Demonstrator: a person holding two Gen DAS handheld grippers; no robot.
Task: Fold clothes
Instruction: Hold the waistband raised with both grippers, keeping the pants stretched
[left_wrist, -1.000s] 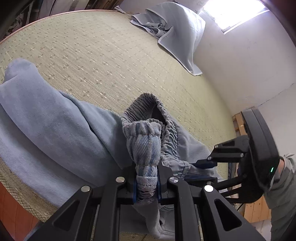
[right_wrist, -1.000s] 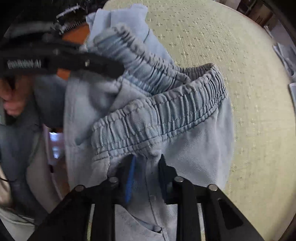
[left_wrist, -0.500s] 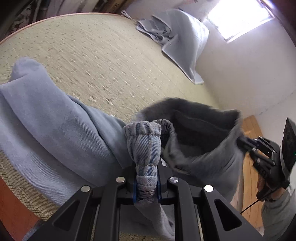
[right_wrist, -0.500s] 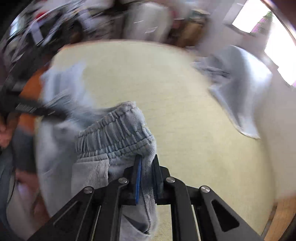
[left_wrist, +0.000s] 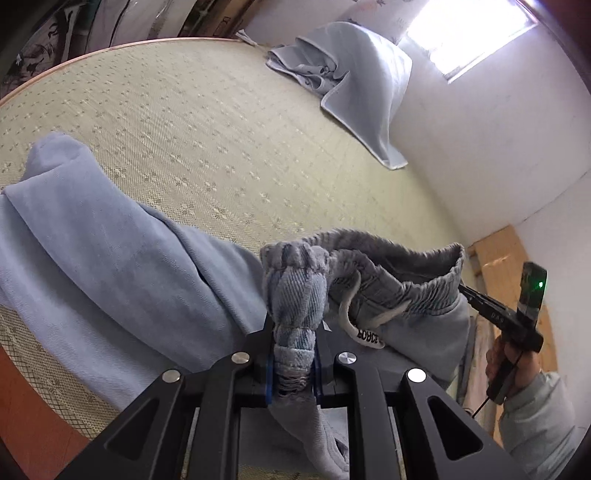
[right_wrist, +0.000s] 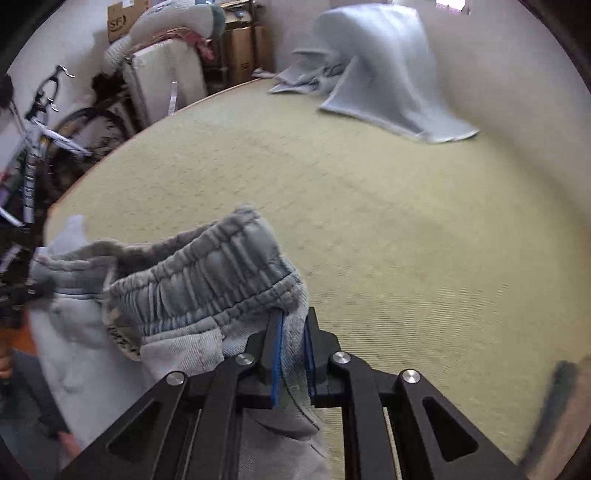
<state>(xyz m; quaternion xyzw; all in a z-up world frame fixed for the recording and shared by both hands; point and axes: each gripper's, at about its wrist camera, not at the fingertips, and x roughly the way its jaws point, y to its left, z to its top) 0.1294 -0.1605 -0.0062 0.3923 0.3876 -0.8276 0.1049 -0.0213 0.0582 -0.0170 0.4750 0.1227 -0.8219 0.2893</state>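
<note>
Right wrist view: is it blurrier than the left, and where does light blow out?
Right wrist view: smeared, the blanket and lower right corner worst, the right gripper on the waistband fairly crisp. Left wrist view: sharp weave on the mat; only the window is blown out white.
</note>
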